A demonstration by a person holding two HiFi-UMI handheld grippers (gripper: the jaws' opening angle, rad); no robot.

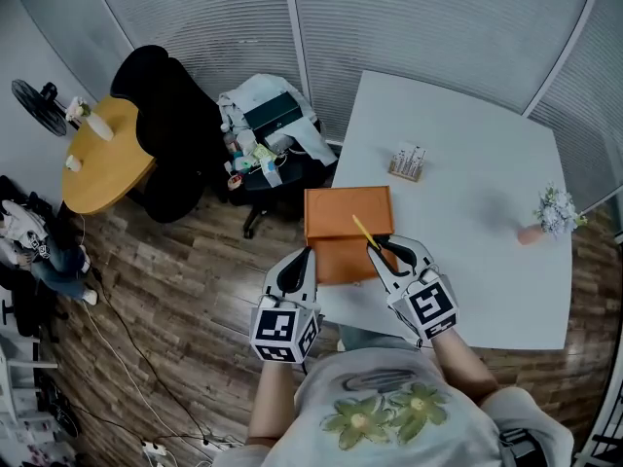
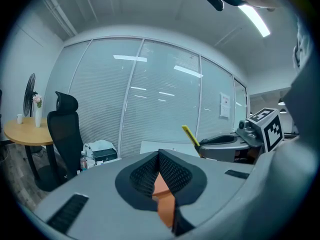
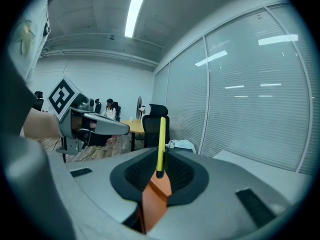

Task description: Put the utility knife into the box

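Note:
An orange box (image 1: 346, 212) lies on the white table (image 1: 467, 163) at its near left edge. My right gripper (image 1: 385, 248) is shut on a slim yellow utility knife (image 1: 364, 232), which sticks up and forward from the jaws over the box's near half. In the right gripper view the knife (image 3: 161, 144) stands upright between the pads, with orange box (image 3: 155, 201) below. My left gripper (image 1: 302, 258) sits at the box's left edge. Its jaws meet at the tips, with an orange edge of the box (image 2: 162, 196) between the pads.
A small stand with cards (image 1: 408, 161) and a little flower pot (image 1: 553, 212) sit farther back on the table. Left of the table are a black office chair (image 1: 165, 115), a round wooden table (image 1: 102, 154) and a chair piled with bags (image 1: 268, 129).

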